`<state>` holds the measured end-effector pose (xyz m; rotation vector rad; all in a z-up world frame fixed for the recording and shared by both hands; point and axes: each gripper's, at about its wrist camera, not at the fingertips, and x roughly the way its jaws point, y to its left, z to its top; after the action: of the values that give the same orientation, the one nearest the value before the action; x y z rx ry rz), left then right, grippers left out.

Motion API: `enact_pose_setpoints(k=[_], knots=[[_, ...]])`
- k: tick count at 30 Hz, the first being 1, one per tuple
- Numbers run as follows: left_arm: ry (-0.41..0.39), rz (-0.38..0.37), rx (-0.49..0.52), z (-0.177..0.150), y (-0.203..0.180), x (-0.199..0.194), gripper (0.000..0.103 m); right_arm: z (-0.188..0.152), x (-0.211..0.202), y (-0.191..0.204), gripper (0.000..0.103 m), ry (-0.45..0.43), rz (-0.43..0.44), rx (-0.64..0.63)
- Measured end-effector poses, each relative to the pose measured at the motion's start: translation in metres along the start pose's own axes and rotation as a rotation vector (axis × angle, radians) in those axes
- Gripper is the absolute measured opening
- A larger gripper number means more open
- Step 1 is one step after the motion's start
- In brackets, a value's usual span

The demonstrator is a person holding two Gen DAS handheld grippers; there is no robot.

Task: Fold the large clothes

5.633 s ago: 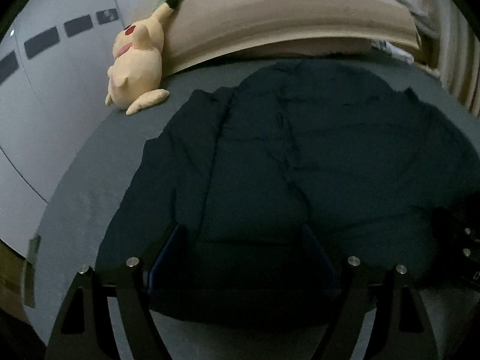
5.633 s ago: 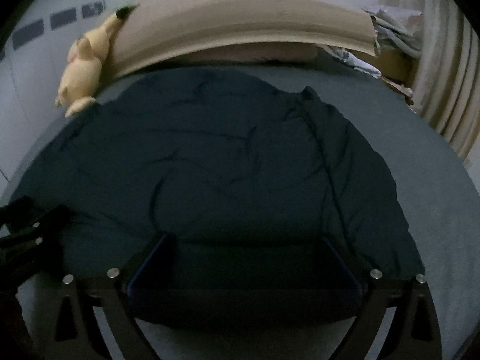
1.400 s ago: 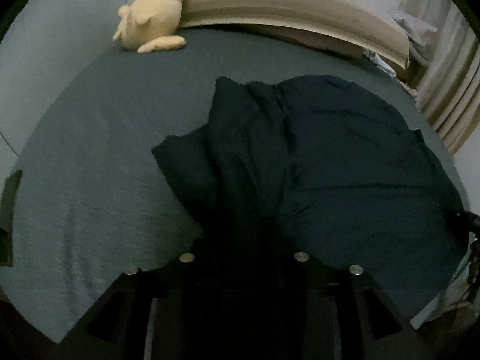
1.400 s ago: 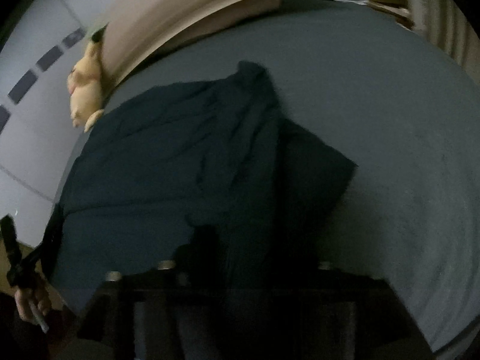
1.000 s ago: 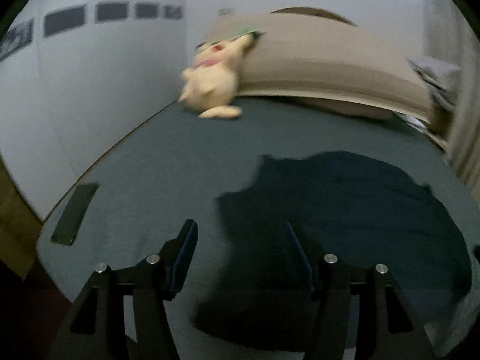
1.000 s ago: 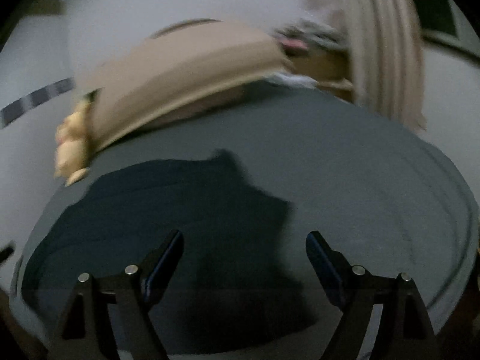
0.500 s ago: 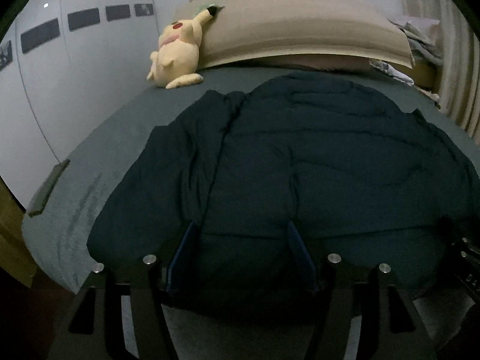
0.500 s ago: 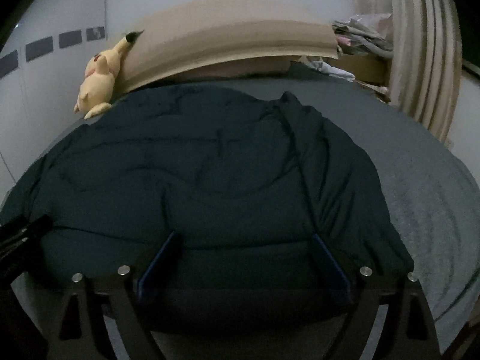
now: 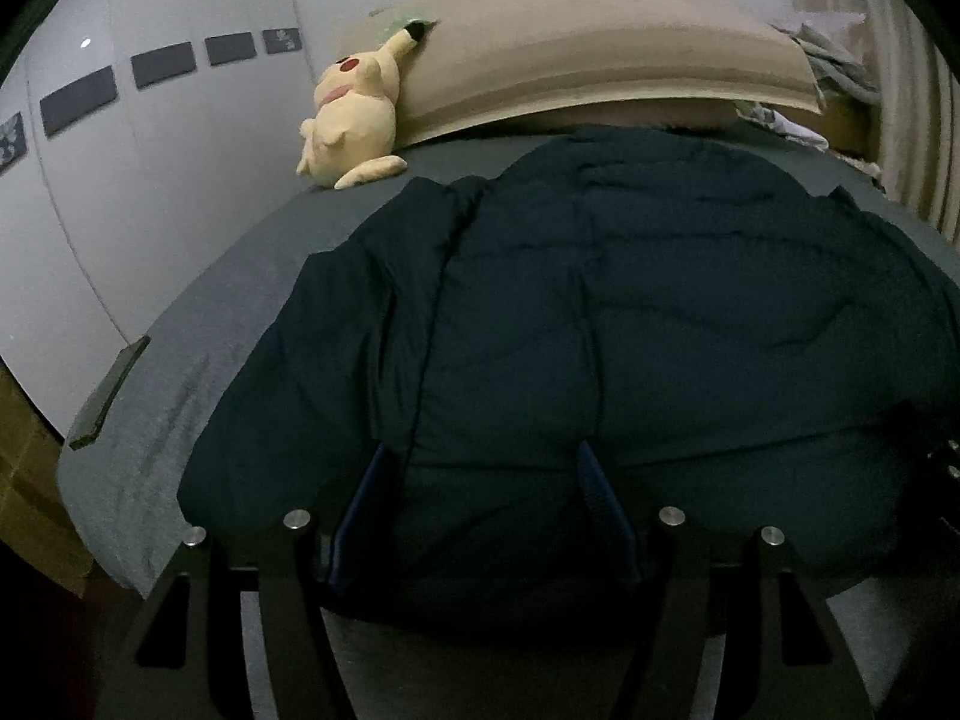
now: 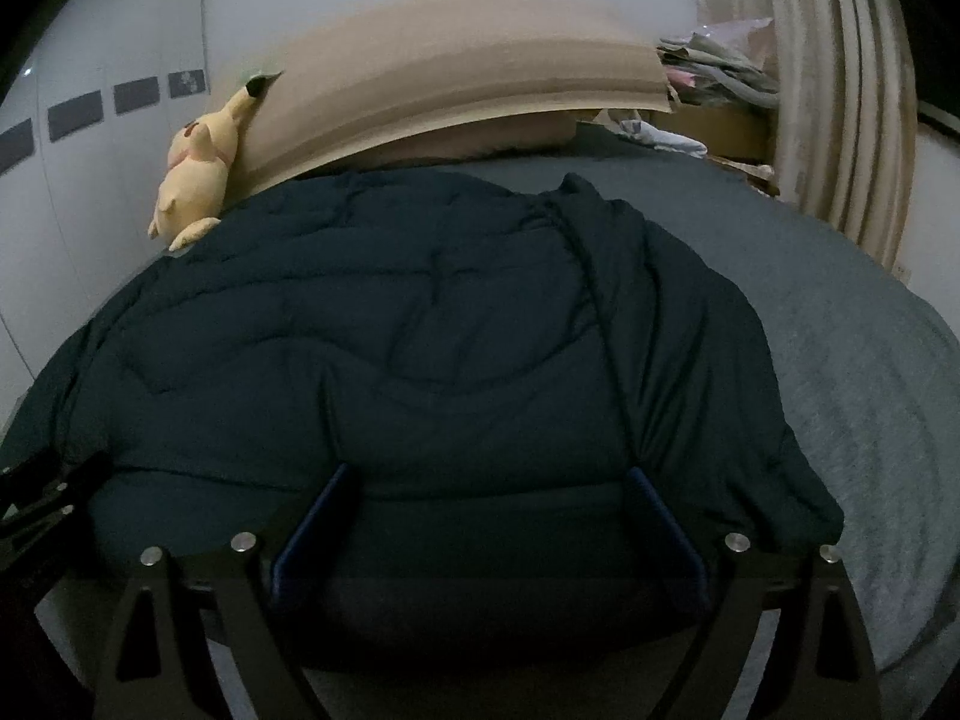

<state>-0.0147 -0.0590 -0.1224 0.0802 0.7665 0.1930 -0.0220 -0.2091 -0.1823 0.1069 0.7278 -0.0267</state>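
Through my left wrist camera, the dark navy quilted jacket (image 9: 630, 312) lies spread flat on the grey bed (image 9: 198, 348), back up, puffy and faintly creased, with a long seam running down its left part. Its far edge reaches toward the tan headboard (image 9: 600, 48); the yellow plush toy (image 9: 354, 120) leans against the headboard just beyond the jacket's far left corner. My left gripper (image 9: 483, 480) is spread wide over the jacket's near hem, blue pads on either side of the fabric, gripping nothing; whether the tips touch the cloth I cannot tell.

Through my right wrist camera, the same jacket (image 10: 420, 348) fills the bed (image 10: 870, 372), its right sleeve folded along the body beside a corded seam. The plush toy (image 10: 195, 174) sits at the headboard (image 10: 456, 72), by the jacket's far left edge. My right gripper (image 10: 489, 504) is likewise spread wide above the near hem, holding nothing. The left gripper (image 10: 42, 498) shows at the jacket's near left edge.
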Motion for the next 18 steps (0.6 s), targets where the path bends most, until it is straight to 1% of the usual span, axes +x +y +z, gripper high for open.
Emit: enact_pose_setpoints(k=[4, 6, 8, 10, 13, 18], knots=[[-0.024, 0.012, -0.037, -0.001, 0.000, -0.001, 0.067, 0.004, 0.001, -0.001, 0.095, 0.020, 0.012, -0.011], [-0.046, 0.007, -0.030, -0.004, 0.000, -0.001, 0.067, 0.004, 0.002, -0.001, 0.095, 0.020, 0.009, -0.009], [-0.057, -0.014, -0.025, -0.006, 0.004, -0.001, 0.068, 0.003, 0.001, 0.001, 0.096, 0.012, -0.003, -0.003], [-0.052, -0.055, -0.036, -0.004, 0.011, 0.001, 0.068, 0.002, 0.002, 0.005, 0.097, 0.004, -0.028, 0.008], [-0.037, -0.093, -0.046, 0.002, 0.017, 0.004, 0.070, 0.004, 0.004, 0.008, 0.099, 0.019, -0.049, 0.019], [-0.022, -0.123, -0.036, 0.005, 0.021, 0.007, 0.071, 0.010, 0.007, 0.013, 0.101, 0.058, -0.074, 0.038]])
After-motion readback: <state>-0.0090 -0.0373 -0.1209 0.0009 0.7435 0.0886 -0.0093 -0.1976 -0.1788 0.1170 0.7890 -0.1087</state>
